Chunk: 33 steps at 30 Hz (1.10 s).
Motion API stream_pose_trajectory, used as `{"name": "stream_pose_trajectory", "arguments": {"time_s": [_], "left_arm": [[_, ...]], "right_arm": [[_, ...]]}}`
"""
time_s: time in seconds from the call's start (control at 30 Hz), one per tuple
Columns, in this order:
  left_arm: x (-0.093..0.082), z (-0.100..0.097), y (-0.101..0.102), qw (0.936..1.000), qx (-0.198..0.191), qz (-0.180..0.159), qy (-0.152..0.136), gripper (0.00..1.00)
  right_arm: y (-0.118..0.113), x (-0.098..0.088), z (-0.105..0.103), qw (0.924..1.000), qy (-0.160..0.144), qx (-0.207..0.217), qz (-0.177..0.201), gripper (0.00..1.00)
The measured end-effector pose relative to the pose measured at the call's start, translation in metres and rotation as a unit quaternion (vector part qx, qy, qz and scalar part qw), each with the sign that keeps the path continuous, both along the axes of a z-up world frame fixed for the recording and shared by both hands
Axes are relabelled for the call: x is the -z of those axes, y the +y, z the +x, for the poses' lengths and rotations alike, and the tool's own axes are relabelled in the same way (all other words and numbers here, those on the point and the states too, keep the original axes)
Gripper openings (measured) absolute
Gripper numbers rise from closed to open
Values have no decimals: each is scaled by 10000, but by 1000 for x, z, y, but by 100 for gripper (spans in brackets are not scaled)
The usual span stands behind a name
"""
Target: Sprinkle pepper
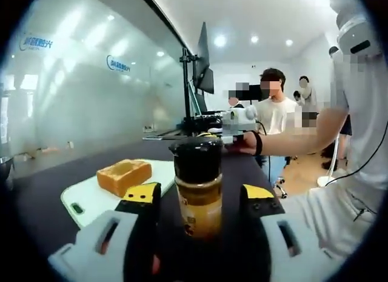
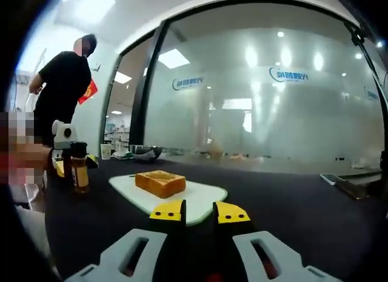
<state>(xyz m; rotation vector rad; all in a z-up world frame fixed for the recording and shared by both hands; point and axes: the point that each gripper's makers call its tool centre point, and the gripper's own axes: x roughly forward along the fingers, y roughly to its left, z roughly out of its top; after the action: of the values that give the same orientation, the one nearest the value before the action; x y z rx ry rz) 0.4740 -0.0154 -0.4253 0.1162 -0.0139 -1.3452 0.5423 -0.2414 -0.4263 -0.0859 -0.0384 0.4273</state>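
Pepper shaker (image 1: 198, 188) (brown powder) between jaws

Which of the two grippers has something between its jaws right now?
The left gripper: its jaws stand wide on either side of the pepper shaker, whether touching is unclear. The right gripper has jaws nearly together with nothing between them, pointed at the toast.

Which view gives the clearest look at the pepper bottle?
The left gripper view: the pepper bottle stands large and upright between that gripper's jaws. In the right gripper view it appears small, far left, beside the left gripper.
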Motion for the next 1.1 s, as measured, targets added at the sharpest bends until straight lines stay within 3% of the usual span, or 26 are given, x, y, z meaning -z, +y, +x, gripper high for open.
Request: {"name": "stream_pose_trajectory", "arguments": {"time_s": [0.13,0.27,0.5,0.67,1.1], "left_arm": [[2,1,-4,10000,66,14,42,41],[-6,-1,-11,9995,193,-184,152,41],[4,2,-11,9999,147,43,61,26],[5,-3,-13,9997,229,14,129,26],[10,0,-13,9997,187,133,-11,22]], "right_arm": [[-1,-2,-1,10000,-23,6,34,14],[0,-2,-3,10000,-30,0,29,14],[0,-3,-2,10000,-36,-21,54,14],[0,-3,-2,10000,-55,-22,54,14],[1,-3,-2,10000,-59,-14,55,14]]}}
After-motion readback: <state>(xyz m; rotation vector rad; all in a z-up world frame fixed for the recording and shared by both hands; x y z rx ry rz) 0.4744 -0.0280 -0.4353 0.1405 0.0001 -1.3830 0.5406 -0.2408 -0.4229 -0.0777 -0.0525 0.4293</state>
